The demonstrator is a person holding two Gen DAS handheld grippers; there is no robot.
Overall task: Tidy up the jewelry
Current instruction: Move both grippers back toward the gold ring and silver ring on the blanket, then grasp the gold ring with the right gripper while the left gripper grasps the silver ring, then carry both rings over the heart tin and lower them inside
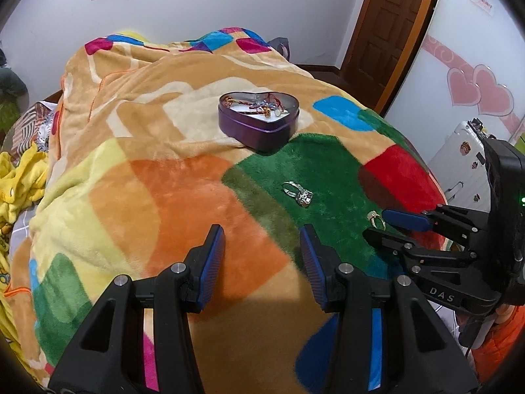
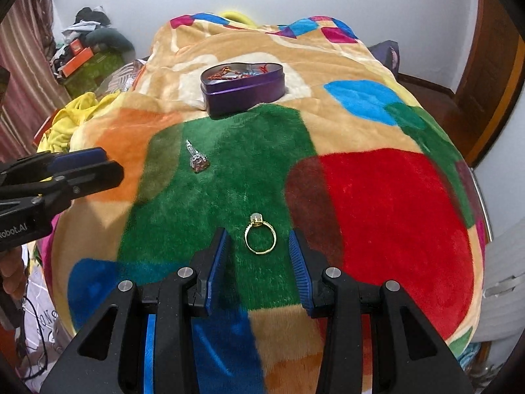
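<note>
Partly hidden, gold ring (image 1: pixel 376 220) behind the parted right gripper (image 1: pixel 377 226); left gripper (image 1: pixel 262 239) likewise parted, empty.

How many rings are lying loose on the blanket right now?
2. A gold ring lies on the green patch between the open right gripper's fingers. A silver ring lies farther up the same patch, nearer the heart-shaped tin, whose tangled contents may hide more.

Left claw (image 1: pixel 262 239) spread wide, empty; right claw (image 2: pixel 259 244) spread wide, empty.

White walls (image 1: pixel 229 0), wooden door (image 1: pixel 387 26), patchwork blanket (image 2: pixel 393 213)
</note>
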